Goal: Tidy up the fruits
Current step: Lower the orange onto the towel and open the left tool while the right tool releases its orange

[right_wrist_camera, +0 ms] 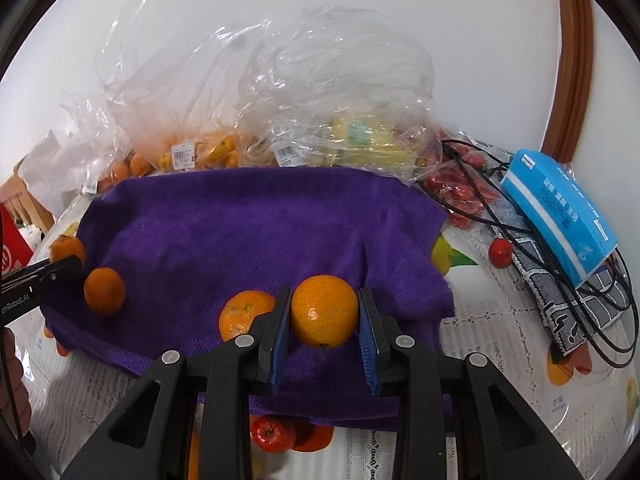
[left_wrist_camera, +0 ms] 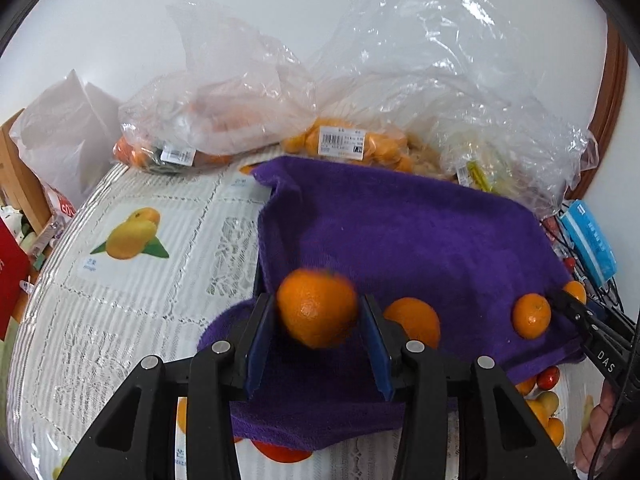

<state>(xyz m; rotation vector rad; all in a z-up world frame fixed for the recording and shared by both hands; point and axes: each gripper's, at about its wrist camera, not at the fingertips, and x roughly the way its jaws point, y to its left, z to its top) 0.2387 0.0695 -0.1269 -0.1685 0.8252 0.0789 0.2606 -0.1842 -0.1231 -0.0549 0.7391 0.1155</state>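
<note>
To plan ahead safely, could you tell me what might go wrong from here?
The blurred orange between the left gripper's fingers may slip and roll off the purple towel. The right gripper, lowering its held orange, could knock the neighbouring orange.

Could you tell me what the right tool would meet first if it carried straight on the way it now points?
The right tool already has an orange between its fingers. Beyond that lies the purple towel, then probably the clear bags of fruit, though depth is unclear.
</note>
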